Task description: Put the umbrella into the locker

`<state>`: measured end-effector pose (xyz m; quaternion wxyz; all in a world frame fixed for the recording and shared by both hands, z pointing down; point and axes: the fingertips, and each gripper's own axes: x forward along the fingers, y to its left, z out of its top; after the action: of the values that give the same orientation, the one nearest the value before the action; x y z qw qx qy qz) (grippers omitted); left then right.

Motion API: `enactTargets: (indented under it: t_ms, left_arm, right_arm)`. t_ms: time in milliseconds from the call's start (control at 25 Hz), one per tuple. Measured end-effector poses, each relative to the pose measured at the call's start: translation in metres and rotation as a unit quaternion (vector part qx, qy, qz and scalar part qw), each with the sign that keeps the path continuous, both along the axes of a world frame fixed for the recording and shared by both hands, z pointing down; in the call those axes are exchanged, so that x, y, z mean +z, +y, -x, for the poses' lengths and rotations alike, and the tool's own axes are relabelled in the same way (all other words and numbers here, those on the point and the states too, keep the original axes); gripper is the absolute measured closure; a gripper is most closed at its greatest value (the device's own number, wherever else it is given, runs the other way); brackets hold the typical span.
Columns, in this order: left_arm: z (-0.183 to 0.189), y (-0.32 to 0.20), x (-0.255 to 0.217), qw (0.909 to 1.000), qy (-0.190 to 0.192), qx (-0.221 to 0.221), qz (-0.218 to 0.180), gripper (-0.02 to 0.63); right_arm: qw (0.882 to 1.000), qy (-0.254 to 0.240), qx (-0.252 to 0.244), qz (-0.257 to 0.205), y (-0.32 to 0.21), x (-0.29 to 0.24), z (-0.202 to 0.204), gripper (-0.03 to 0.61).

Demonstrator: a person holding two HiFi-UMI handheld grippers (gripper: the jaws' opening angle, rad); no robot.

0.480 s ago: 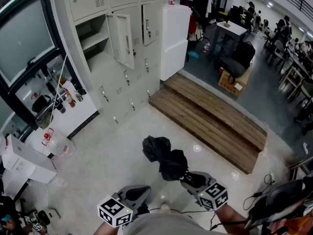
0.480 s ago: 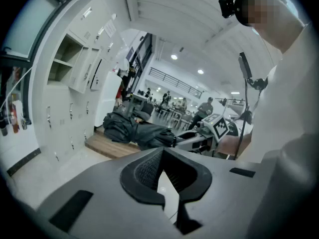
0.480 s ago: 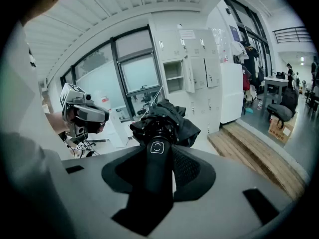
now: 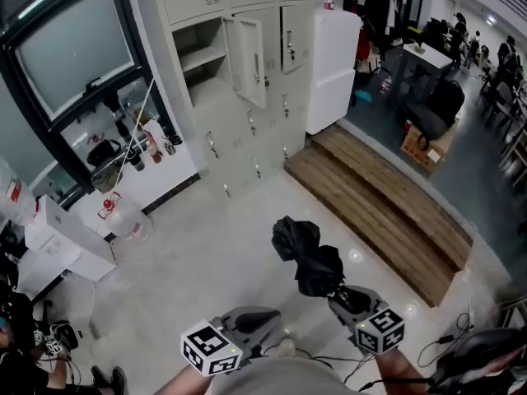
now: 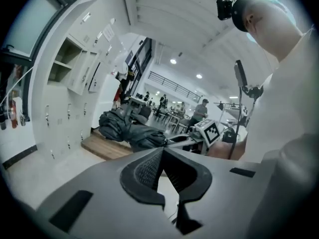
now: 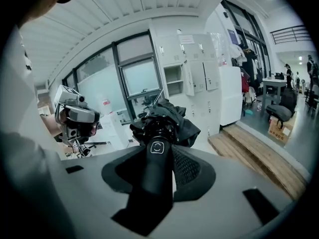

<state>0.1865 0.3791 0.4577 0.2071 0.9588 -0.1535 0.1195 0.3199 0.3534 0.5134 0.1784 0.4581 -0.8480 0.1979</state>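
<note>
A folded black umbrella (image 4: 306,256) sticks out ahead of my right gripper (image 4: 350,299), which is shut on its black handle (image 6: 155,168); its bunched canopy (image 6: 167,121) fills the middle of the right gripper view. In the left gripper view the umbrella (image 5: 127,128) appears at mid-left. My left gripper (image 4: 257,318) is low in the head view, left of the right one, jaws shut with nothing between them (image 5: 160,166). The grey locker wall (image 4: 247,97) stands ahead, with one door (image 4: 245,60) swung open on an empty compartment (image 4: 202,56).
A low wooden step (image 4: 379,212) runs along the floor at right. A white cabinet (image 4: 333,64) stands beside the lockers. A white counter (image 4: 132,183) with bottles and clutter lies at left under a dark window. Desks, chairs and people fill the far right.
The view has swung, so the lockers and step sit further right and lower in frame. Both grippers and the umbrella keep their places relative to me.
</note>
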Motion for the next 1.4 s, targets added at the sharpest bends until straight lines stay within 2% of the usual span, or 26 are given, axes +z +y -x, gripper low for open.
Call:
enactTargets:
  t_ms: [240,400,600,760,880,1080,1400]
  left_arm:
    - [0.036,-0.027,-0.001,0.9985,-0.001,-0.054,0.002,0.603]
    - [0.068,-0.066,0.004,0.9976,0.006,-0.069,-0.002,0.603]
    - [0.105,-0.152,-0.005,0.9974,0.013,-0.069,-0.013,0.603]
    - [0.147,-0.221,-0.022,0.9980,0.021,-0.057,-0.016,0.603]
    - [0.178,-0.264,-0.022,0.9989,0.016,-0.043,-0.011,0.603]
    - [0.214,-0.315,-0.023,0.9995,0.010,-0.024,-0.020,0.603]
    - [0.251,-0.385,-0.024,0.9981,0.024,-0.057,-0.009,0.603]
  right_arm:
    - [1.000,0.014,-0.022,0.015,-0.040,0.007,0.021,0.420]
    - [0.999,0.014,-0.027,0.012,-0.086,0.011,0.049,0.420]
    - [1.000,0.012,0.003,-0.010,-0.169,-0.009,0.078,0.420]
    - [0.999,0.029,0.015,-0.023,-0.247,-0.029,0.115,0.420]
    - [0.999,0.024,0.028,-0.038,-0.300,-0.039,0.142,0.420]
    - [0.997,0.008,0.051,-0.050,-0.369,-0.046,0.174,0.420]
    - [0.997,0.024,0.051,-0.055,-0.494,-0.054,0.198,0.420]
